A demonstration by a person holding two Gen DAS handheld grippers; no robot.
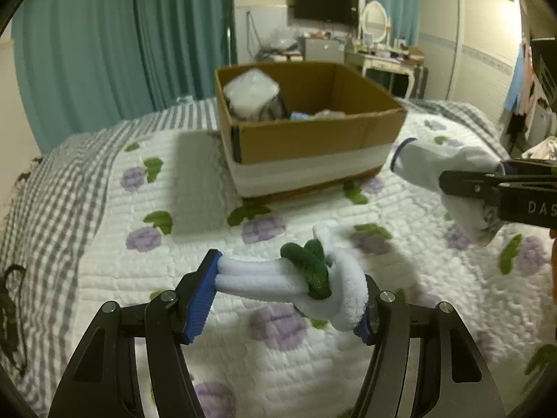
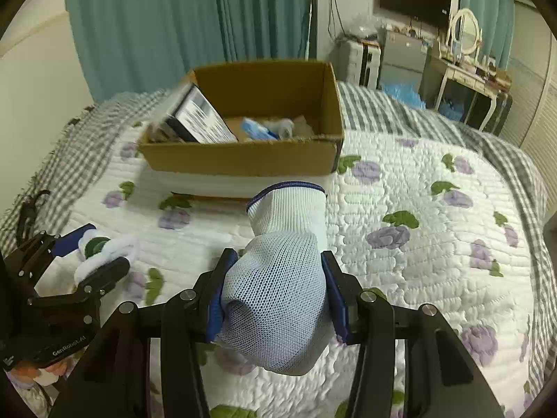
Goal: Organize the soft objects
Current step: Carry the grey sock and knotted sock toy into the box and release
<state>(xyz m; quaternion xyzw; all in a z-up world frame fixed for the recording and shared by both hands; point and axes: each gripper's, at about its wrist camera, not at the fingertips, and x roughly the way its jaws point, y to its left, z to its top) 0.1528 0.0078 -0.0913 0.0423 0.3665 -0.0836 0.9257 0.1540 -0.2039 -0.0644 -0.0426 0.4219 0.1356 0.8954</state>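
Observation:
My left gripper (image 1: 289,292) is shut on a knotted white and green plush rope (image 1: 275,278), held above the quilt; its blue pads press both ends. My right gripper (image 2: 278,296) is shut on a balled white mesh glove (image 2: 278,278) with a dark blue cuff, also lifted off the bed. In the left wrist view the glove (image 1: 428,163) and the right gripper (image 1: 487,188) appear at the right. The right wrist view shows the left gripper (image 2: 94,250) with the rope (image 2: 101,247) at the lower left. A cardboard box (image 1: 306,139) (image 2: 243,156) sits on the bed beyond both.
The box holds a white wrapped bundle (image 1: 250,94), a dark printed package (image 2: 198,118) and blue and white items (image 2: 268,127). A floral quilt (image 1: 104,244) covers the bed. Teal curtains (image 1: 122,52), a dresser with mirror (image 1: 376,24) and a wall TV (image 1: 325,1) stand behind.

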